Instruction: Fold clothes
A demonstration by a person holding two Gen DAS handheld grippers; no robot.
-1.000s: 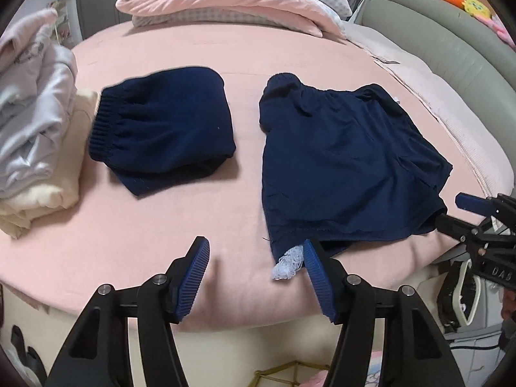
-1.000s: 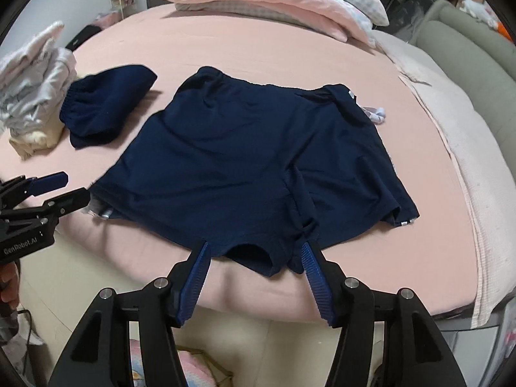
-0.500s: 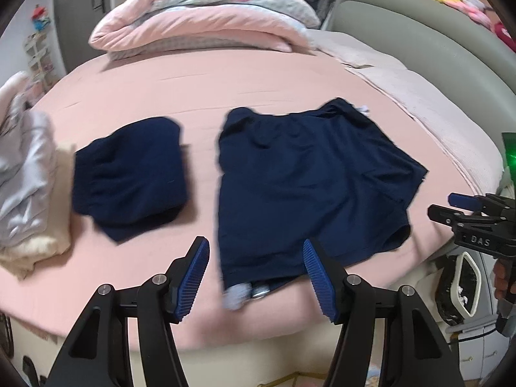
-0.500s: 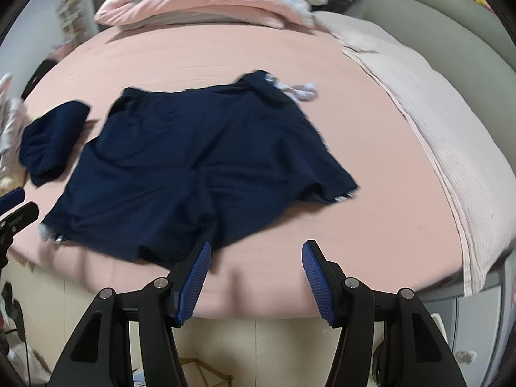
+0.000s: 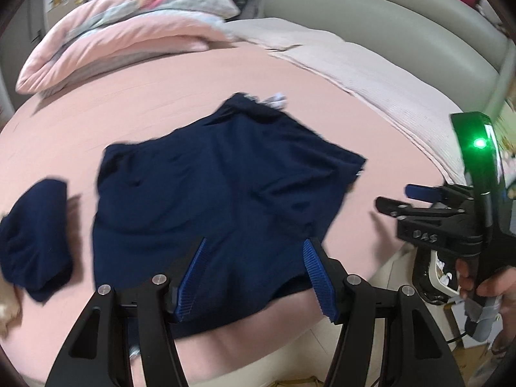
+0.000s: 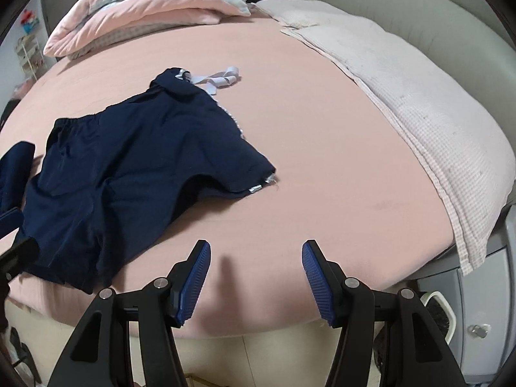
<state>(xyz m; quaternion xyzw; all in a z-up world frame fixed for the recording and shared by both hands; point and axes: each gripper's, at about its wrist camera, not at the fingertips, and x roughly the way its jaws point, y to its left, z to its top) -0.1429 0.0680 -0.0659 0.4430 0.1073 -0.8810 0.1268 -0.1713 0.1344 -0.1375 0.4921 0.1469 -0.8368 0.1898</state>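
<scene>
Dark navy shorts (image 5: 219,200) (image 6: 129,161) lie spread flat on the pink bed, waistband toward the far side, with a pale drawstring (image 6: 219,77) trailing off their far corner. My left gripper (image 5: 254,277) hangs open over the shorts' near hem, touching nothing. My right gripper (image 6: 254,277) is open above bare pink sheet, right of the shorts; it also shows side-on in the left wrist view (image 5: 406,196), held by a hand (image 5: 490,287). A folded navy garment (image 5: 32,238) rests left of the shorts.
Pink and patterned bedding (image 5: 129,32) (image 6: 154,9) is piled at the far side of the bed. A pale quilted cover (image 6: 419,113) runs along the right edge beside a grey-green padded headboard (image 5: 387,22). The bed's near edge (image 6: 258,329) drops to a light floor.
Both grippers swung right: the shorts slid left in each view, the grey and cream clothes stack left the left view, and the right gripper now faces bare sheet. Both stayed open.
</scene>
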